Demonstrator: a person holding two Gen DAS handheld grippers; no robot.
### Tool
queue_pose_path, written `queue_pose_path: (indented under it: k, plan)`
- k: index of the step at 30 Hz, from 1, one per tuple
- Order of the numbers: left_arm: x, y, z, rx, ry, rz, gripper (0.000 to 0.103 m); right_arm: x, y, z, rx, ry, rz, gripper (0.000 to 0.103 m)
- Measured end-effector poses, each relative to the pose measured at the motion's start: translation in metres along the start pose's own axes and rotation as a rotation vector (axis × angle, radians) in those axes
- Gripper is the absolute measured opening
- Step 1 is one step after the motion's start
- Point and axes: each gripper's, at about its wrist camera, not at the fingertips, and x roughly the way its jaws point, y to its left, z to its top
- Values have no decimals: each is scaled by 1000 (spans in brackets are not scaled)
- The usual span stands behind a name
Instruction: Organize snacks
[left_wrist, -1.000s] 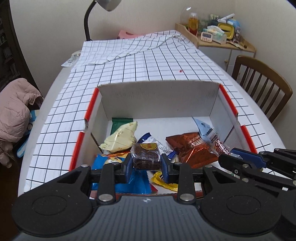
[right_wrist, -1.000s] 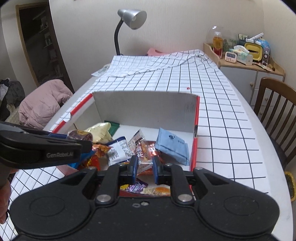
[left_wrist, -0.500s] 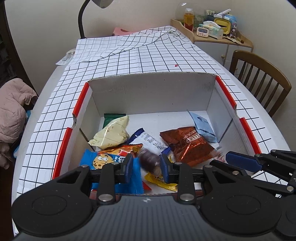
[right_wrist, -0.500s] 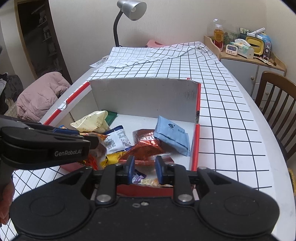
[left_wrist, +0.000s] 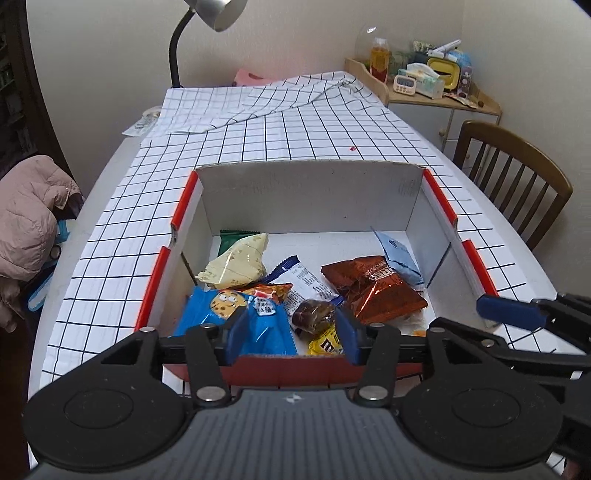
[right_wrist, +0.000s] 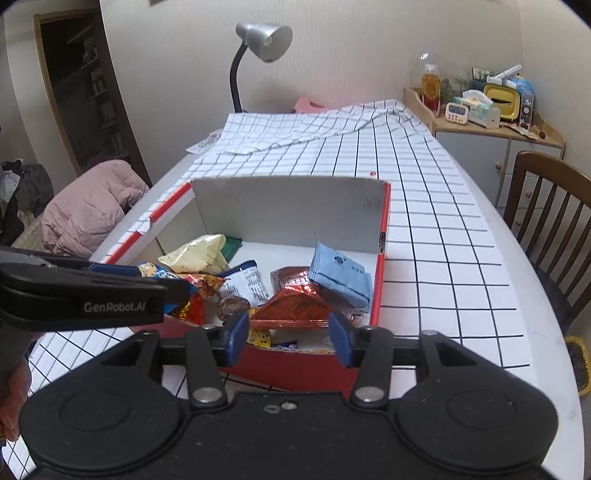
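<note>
Black claw (left_wrist: 290, 334), blue pads (left_wrist: 236, 334), silver screws

A table (left_wrist: 92, 206) under a checked cloth (left_wrist: 295, 133) carries the snack box (left_wrist: 306, 195).

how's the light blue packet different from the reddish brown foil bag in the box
The light blue packet is flat, matte and smooth; the reddish brown foil bag is shiny, crinkled and puffier. The packet leans near the box's right wall, partly over the bag, which lies nearer the middle. Both are sealed and inside the box.
</note>
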Motion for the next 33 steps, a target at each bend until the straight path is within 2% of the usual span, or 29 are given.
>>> queue_pose_path:
  k: [5,10,18,20,23,29,33]
  plan:
    - [-17,4,-9,-14,-27,-8,60,-20,2,-3,-4,-43,13,64]
    - [-36,9,-18,-18,-65,-24,62,-40,2,-9,-6,-87,32,75]
    - [-63,12,-36,-31,-117,-67,81,-63,4,-21,1,-149,70,93]
    - [-69,12,-41,-30,-131,-77,83,-70,5,-25,0,-170,75,98]
    - [-77,11,-51,-23,-153,-75,84,-79,9,-30,-21,-204,89,102]
    - [-93,14,-70,-44,-200,-97,85,-94,14,-42,-16,-240,133,102]
    - [-107,16,-82,-50,-270,-68,85,-101,18,-52,-19,-262,149,103]
